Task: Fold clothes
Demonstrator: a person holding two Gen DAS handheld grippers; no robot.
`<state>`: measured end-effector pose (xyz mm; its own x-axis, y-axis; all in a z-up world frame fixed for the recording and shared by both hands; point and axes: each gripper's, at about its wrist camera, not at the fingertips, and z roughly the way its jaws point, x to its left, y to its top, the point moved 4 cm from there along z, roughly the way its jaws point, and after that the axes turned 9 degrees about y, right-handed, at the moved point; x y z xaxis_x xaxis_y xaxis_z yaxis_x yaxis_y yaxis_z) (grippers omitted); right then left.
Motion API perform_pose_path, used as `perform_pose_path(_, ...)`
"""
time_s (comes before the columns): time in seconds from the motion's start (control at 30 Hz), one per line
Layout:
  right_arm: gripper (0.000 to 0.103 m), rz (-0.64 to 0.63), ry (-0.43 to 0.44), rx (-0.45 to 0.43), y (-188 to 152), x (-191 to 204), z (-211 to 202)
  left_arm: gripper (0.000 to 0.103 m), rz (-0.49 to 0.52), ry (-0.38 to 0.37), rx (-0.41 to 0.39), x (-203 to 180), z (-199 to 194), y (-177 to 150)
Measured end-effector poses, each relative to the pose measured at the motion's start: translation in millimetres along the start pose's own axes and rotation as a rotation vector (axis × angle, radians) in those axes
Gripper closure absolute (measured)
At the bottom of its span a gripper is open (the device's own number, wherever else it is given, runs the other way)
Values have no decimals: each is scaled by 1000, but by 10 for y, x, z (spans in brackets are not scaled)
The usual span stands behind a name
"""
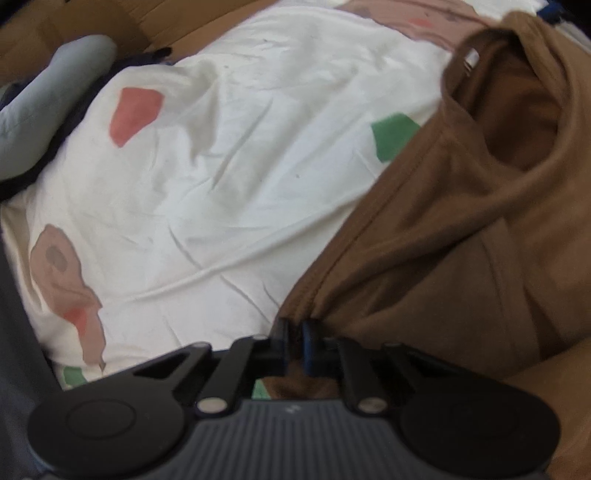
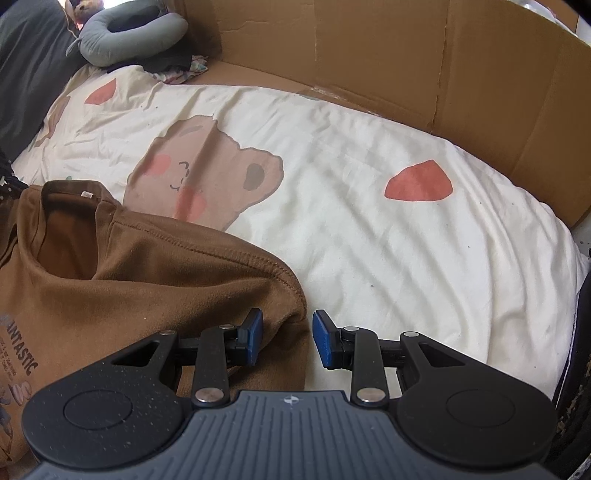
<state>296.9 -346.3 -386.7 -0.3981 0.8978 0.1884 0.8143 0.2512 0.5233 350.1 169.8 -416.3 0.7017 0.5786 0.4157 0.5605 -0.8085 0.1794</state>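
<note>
A brown sweatshirt [image 1: 461, 229] lies on a white bedcover [image 1: 229, 177] printed with bears and coloured patches. In the left wrist view my left gripper [image 1: 294, 332] is shut on the sweatshirt's hem edge, and the cloth drapes up and to the right with the neck opening [image 1: 517, 122] showing. In the right wrist view the same sweatshirt [image 2: 147, 280] fills the lower left, its collar [image 2: 70, 229] and printed chest text visible. My right gripper [image 2: 288, 332] stands open, and the sweatshirt's shoulder corner [image 2: 295, 295] lies between its blue pads [image 2: 255, 332].
A cardboard wall [image 2: 406, 55] borders the bedcover [image 2: 369, 240] at the back and right. A grey neck pillow [image 2: 133, 33] and dark clothes [image 2: 29, 74] lie at the far left. The grey pillow [image 1: 48, 110] also shows in the left wrist view.
</note>
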Motion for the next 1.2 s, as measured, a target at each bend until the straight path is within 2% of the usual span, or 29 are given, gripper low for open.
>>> perform_pose_path(0.07, 67, -8, -6, -13, 22, -5, -32, 98, -3, 6, -13, 32, -47, -14)
perform_pose_path(0.23, 67, 3, -6, -34, 100, -91, -50, 99, -98, 12, -42, 228, -191, 31)
perform_pose_path(0.6, 69, -138, -4, 40, 149, 36, 221, 100, -268, 43, -37, 536, -99, 59)
perform_pose_path(0.73, 96, -192, -5, 61, 160, 114, 281, 100, -319, 63, -38, 621, -64, 49)
perform_pose_path(0.8, 98, -210, -8, 64, 186, 140, 286, 103, -330, 149, -40, 699, -66, 40)
perform_pose_path(0.93, 99, -199, -30, 31, 336, 131, 169, 103, -454, 159, -42, 995, -99, -35)
perform_pose_path(1.03, 99, -196, -46, 12, 441, 131, 103, 103, -443, 137, -62, 978, -164, 19)
perform_pose_path(1.1, 99, -202, -58, 15, 474, 143, 124, 102, -416, 93, -76, 889, -196, 86)
perform_pose_path(1.2, 99, -190, -70, 20, 480, 139, 155, 88, -338, 54, -90, 691, -223, 192)
